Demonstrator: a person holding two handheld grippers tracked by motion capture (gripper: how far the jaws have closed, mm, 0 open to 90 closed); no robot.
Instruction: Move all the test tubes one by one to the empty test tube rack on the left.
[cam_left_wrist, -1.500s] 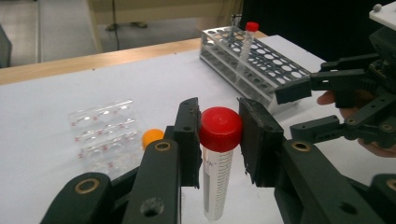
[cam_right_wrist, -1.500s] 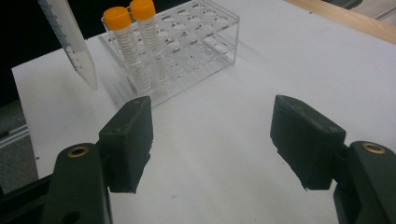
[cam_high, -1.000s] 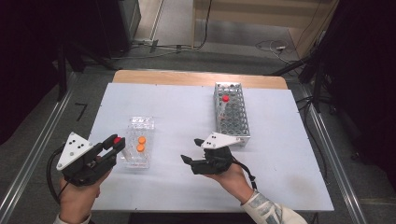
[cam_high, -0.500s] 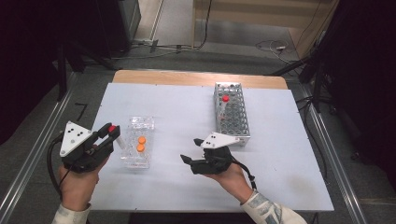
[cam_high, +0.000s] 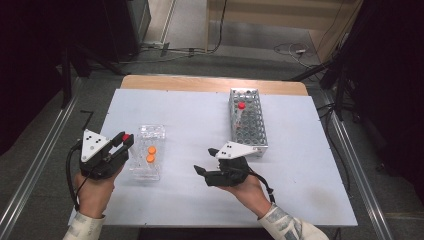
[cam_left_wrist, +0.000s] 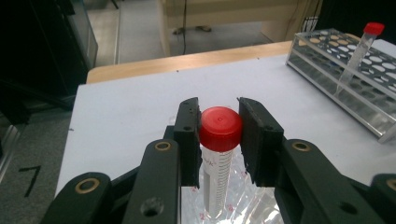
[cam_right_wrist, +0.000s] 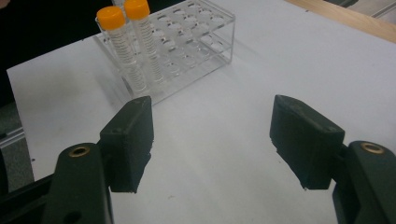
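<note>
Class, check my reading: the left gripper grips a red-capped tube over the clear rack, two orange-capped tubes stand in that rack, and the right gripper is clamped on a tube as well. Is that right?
Not quite. The right gripper holds nothing: in the right gripper view its jaws stand wide apart over bare table. The rest holds: the left gripper grips the red-capped tube over the clear rack, where two orange-capped tubes stand.
</note>
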